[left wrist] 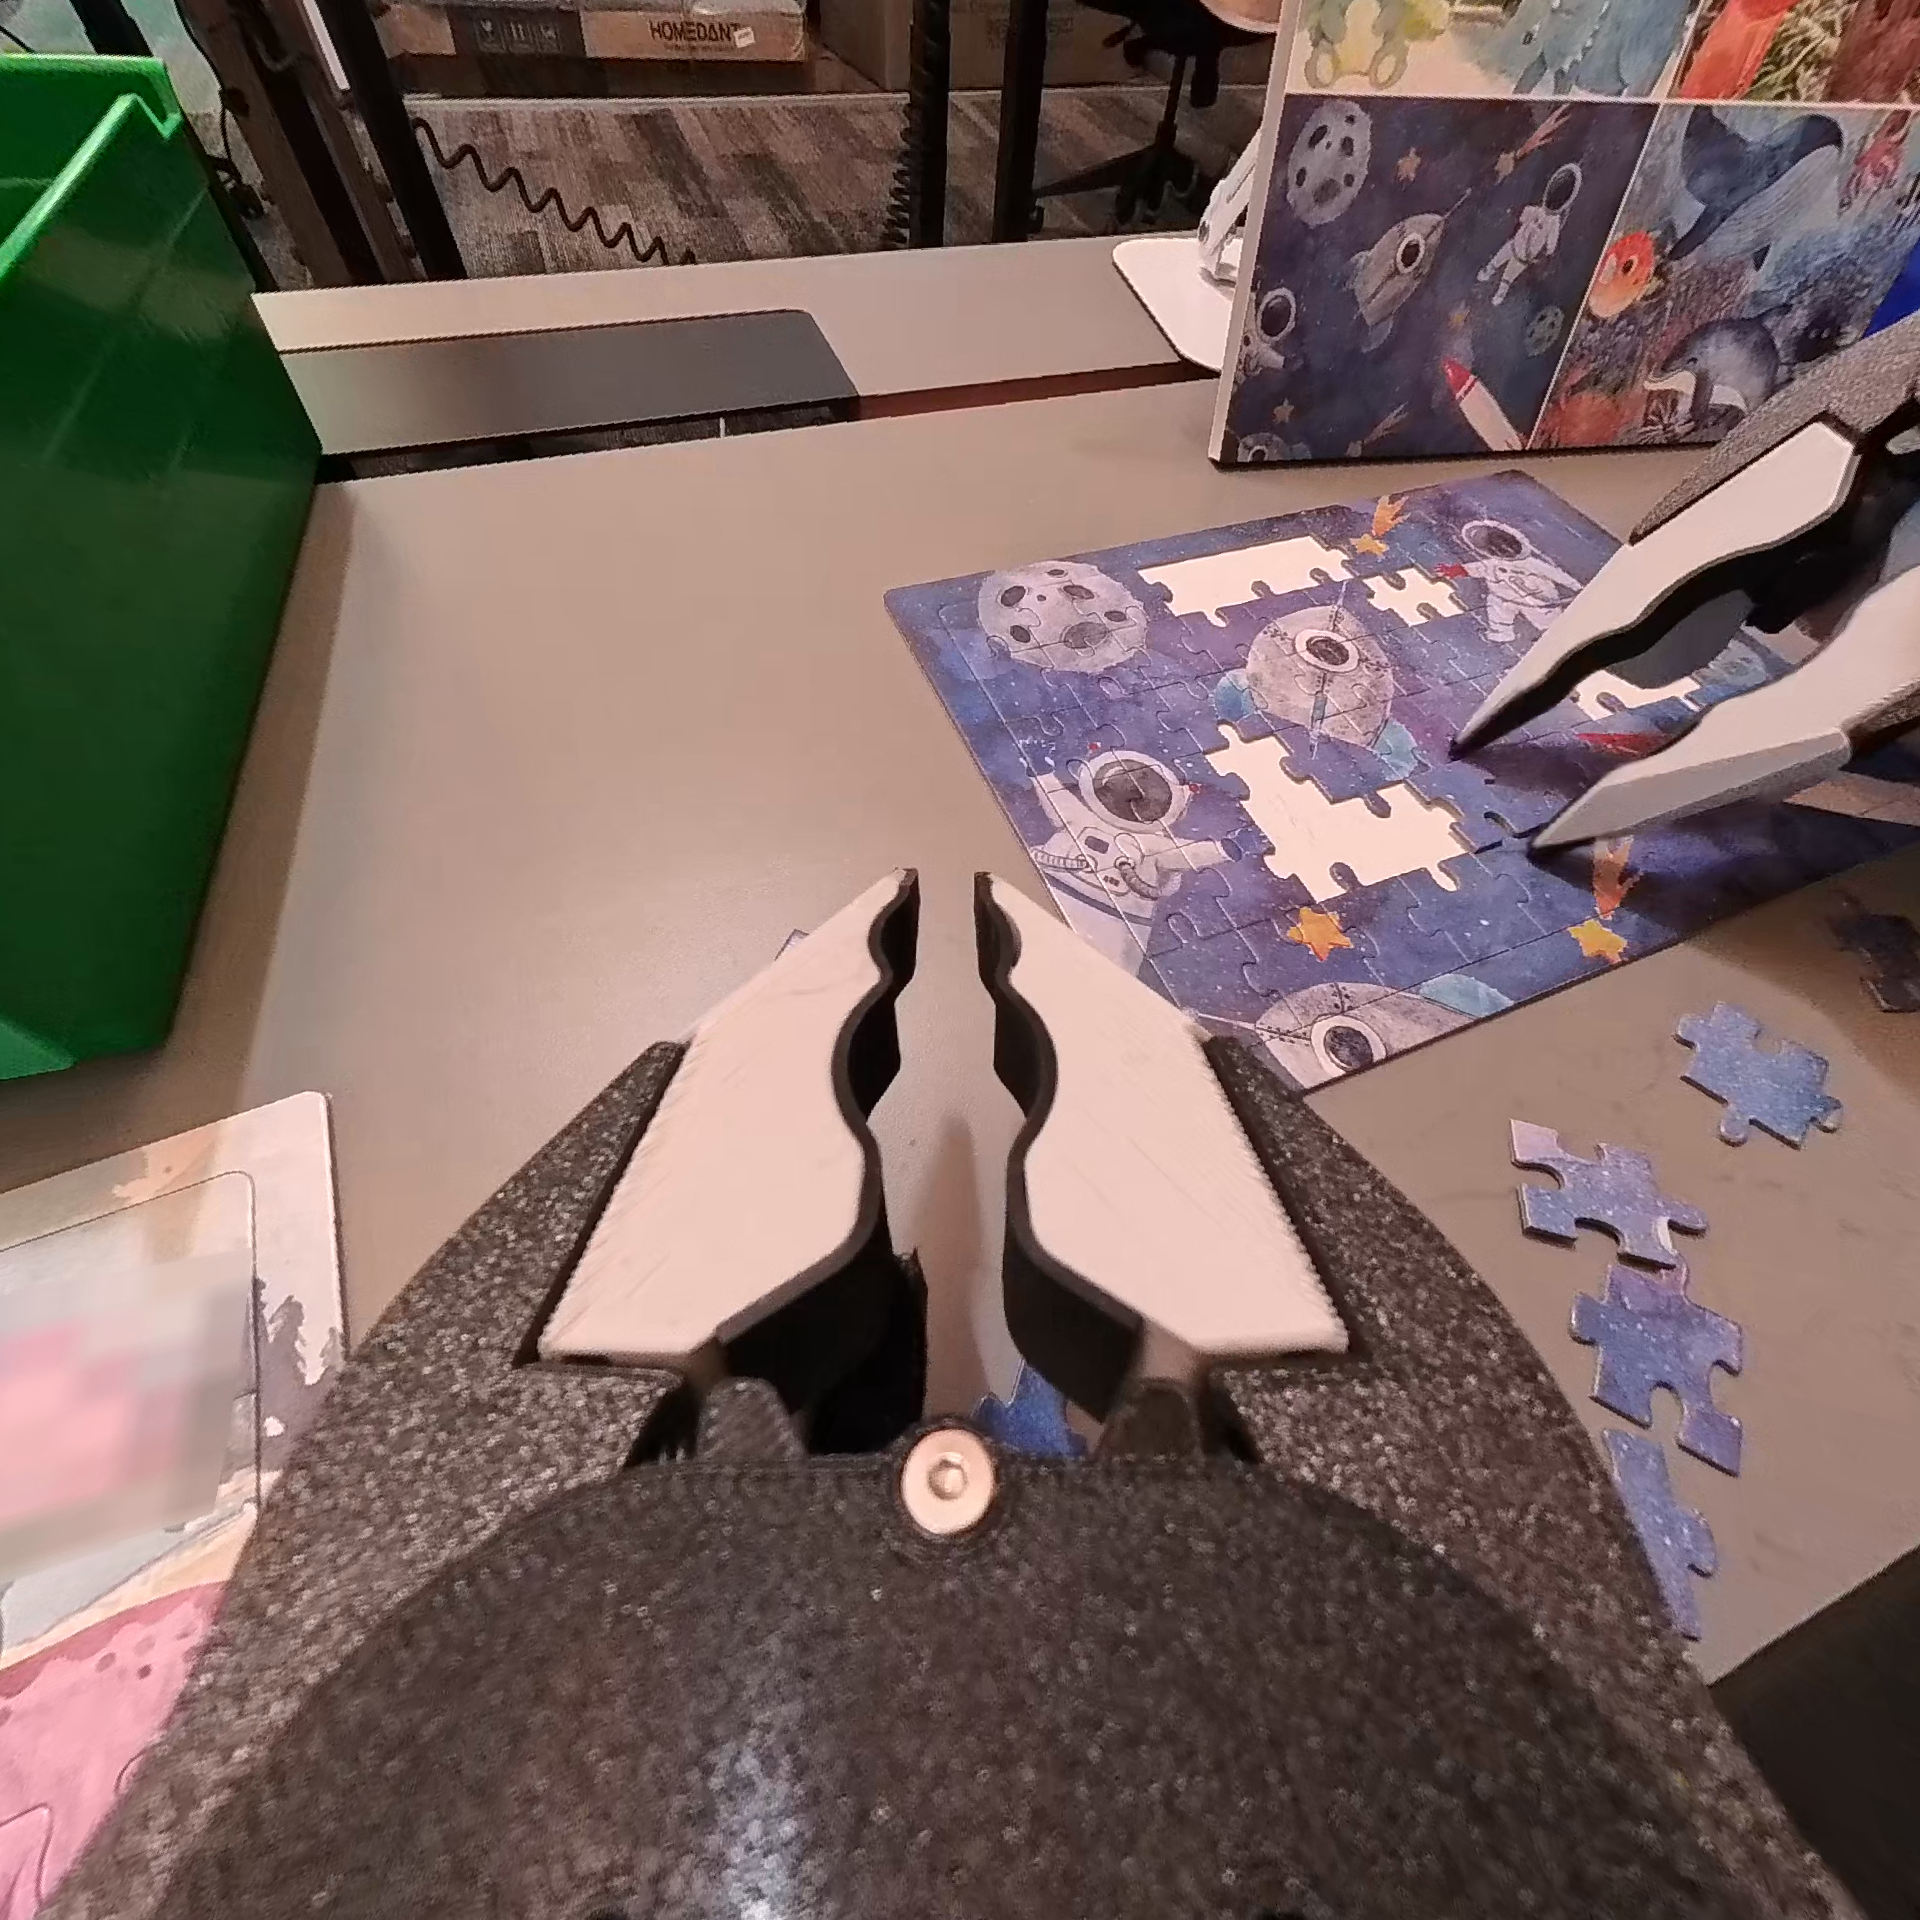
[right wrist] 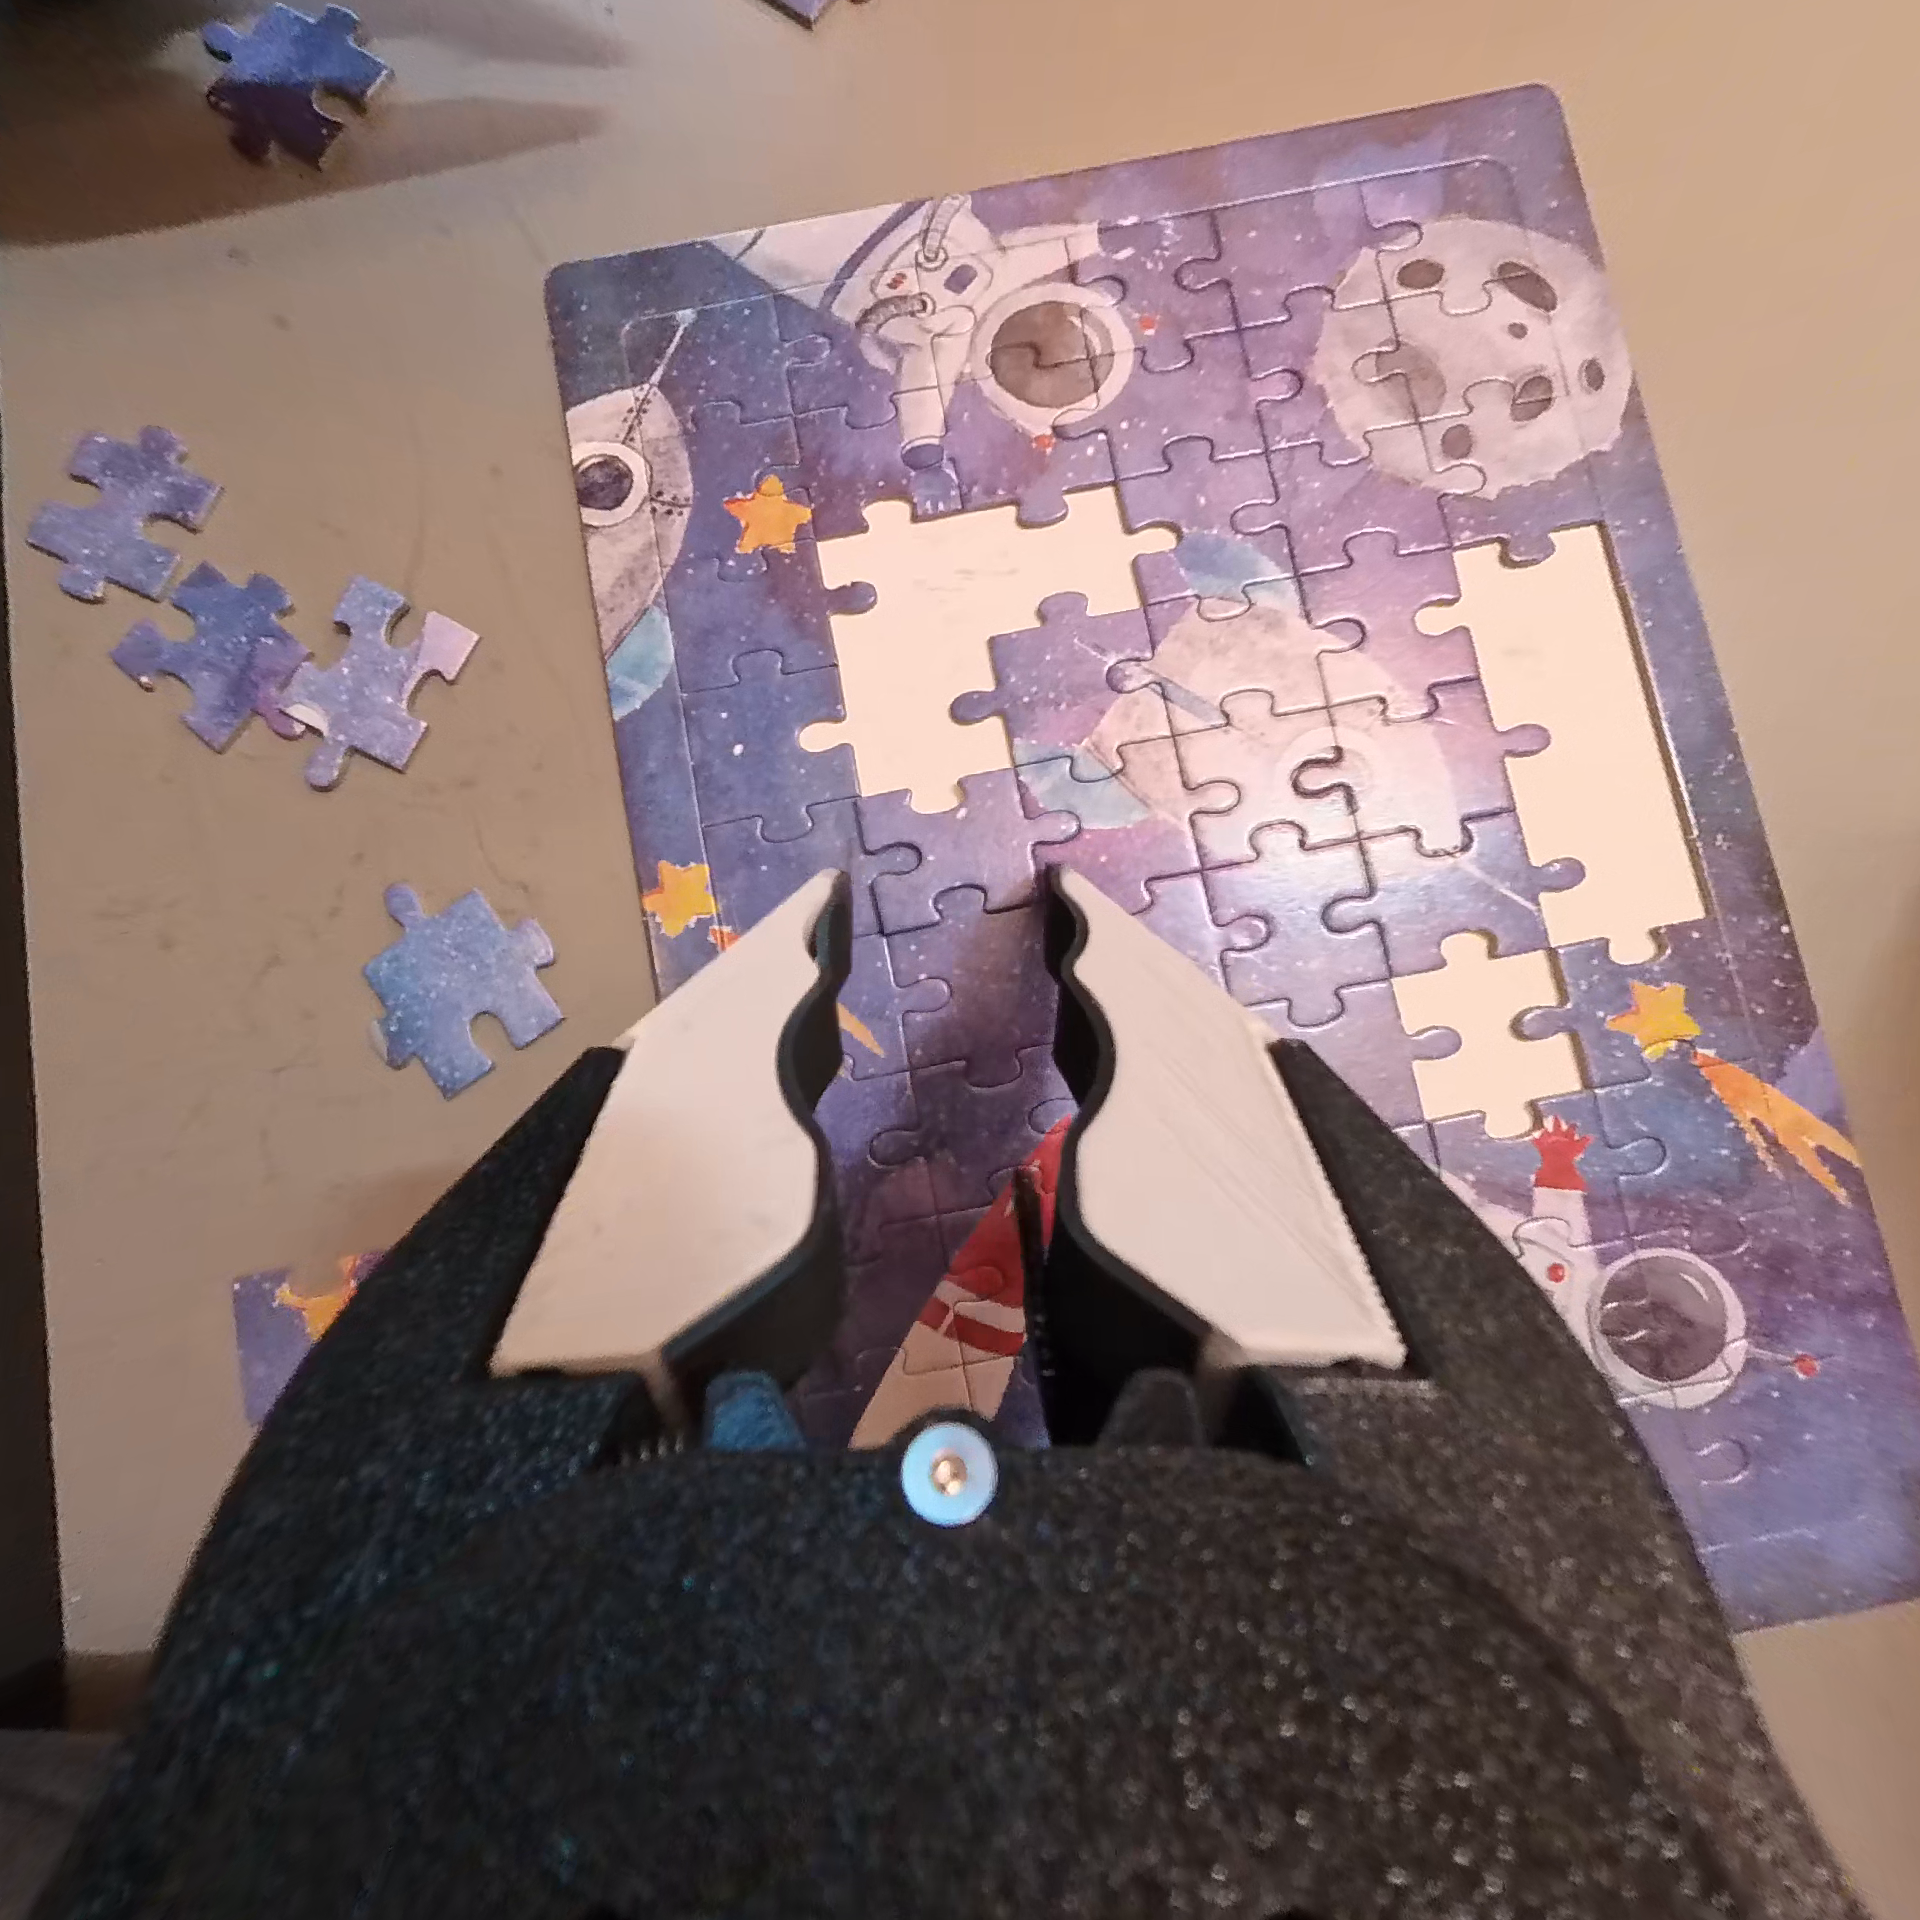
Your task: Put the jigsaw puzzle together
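Right claw (right wrist: 945, 883) parted and empty, tips resting on the puzzle (right wrist: 1226, 790). Left claw (left wrist: 945, 881) slightly parted, empty, above the table (left wrist: 582, 727). Loose pieces (right wrist: 281, 665) at puzzle's 9 o'clock.

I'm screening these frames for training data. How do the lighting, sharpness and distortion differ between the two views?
Left wrist view: even neutral light, mostly sharp, strong wide-angle bending at the green bin, and a soft sheen on the left tongs housing. Right wrist view: warmer, dimmer, slightly soft, with glare washing out the middle of the puzzle and shadows over the loose pieces at top left.
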Available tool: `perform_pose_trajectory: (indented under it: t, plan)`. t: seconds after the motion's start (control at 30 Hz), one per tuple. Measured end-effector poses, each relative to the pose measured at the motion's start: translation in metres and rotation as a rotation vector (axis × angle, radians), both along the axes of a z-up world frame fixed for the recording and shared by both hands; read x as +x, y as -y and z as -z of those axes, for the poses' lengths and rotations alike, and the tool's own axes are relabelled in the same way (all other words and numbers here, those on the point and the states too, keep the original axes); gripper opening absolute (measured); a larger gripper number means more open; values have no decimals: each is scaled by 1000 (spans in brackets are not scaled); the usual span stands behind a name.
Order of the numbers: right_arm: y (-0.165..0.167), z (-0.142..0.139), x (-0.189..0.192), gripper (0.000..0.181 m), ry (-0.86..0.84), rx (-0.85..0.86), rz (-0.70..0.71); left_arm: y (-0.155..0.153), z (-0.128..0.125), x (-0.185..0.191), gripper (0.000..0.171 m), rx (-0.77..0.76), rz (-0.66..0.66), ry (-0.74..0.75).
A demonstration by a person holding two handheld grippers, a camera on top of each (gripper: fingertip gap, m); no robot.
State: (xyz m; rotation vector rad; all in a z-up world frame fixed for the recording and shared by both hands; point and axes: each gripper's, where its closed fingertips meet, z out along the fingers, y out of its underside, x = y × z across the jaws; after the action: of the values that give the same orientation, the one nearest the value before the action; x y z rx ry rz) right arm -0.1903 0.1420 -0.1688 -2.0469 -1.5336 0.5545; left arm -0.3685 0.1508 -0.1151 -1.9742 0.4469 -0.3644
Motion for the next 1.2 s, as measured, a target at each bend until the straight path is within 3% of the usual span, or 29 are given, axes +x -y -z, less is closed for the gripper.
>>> perform_pose_trajectory:
  t: [0.17,0.27,0.37,0.53,0.67,0.93,1.2]
  plan:
    - [-1,-1,1,29,12,13,-2,0,0,0,10,1,-1,0]
    - [2,-6,-1,15,5,26,-16,0,0,0,11,-1,0,-1]
    - [1,-12,-2,14,5,61,-15,0,1,0,11,-3,0,0]
    - [0,-23,-7,18,-32,98,-15,0,1,0,11,-3,-3,-2]
    - [-2,-12,-7,35,17,112,-12,0,1,0,11,-2,0,-8]
    - [-14,-4,-15,41,21,173,18,0,1,1,11,1,2,-11]
    - [-29,-27,6,43,2,235,95,0,1,0,11,1,-1,-8]
